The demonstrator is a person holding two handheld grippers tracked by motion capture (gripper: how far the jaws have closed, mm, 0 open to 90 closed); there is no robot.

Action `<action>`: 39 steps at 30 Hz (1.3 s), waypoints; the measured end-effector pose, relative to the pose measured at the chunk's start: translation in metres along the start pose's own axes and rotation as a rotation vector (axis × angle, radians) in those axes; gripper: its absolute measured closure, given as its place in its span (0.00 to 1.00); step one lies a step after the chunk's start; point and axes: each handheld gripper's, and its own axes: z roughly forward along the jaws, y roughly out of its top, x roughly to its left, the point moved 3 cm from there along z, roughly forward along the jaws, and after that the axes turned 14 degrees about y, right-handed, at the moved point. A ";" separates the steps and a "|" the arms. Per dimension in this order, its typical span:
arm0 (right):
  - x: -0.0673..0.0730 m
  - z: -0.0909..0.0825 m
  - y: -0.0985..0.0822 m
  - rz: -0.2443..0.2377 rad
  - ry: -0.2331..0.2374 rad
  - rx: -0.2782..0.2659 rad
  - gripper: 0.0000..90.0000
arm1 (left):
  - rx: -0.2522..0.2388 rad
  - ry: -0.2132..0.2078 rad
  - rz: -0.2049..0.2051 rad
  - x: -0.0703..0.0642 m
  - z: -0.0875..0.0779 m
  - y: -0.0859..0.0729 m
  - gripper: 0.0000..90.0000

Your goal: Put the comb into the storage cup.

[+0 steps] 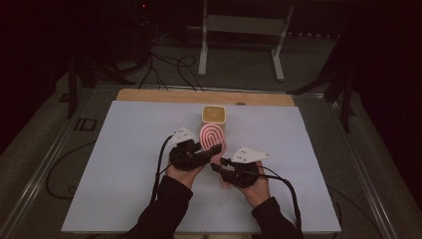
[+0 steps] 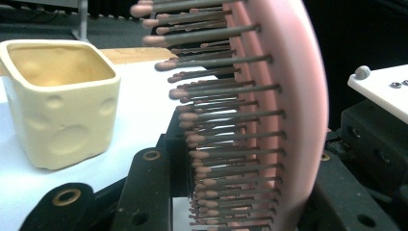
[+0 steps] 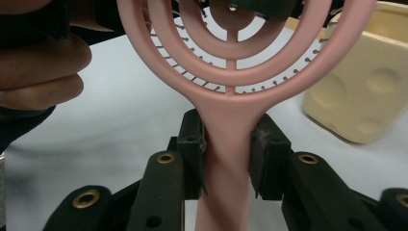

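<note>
Pink hairbrush [image 1: 213, 138] up off the pale blue tabletop [image 1: 124, 164] at centre, cream cup [image 1: 214, 115] just at its 12 o'clock. Left gripper [image 1: 211, 148] clamped on brush head, right gripper [image 3: 226, 159] pinching the handle. Dark room; cables [image 1: 169, 69] on grey floor, white frame [image 1: 241, 35] at 12

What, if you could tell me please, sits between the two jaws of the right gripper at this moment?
The pink hairbrush handle sits there: in the right gripper view both jaw pads of the right gripper press against its neck, just below the vented head.
</note>
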 end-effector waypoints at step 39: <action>-0.007 -0.005 -0.004 0.035 -0.082 0.035 0.10 | -0.021 0.034 -0.013 0.012 -0.003 0.006 0.72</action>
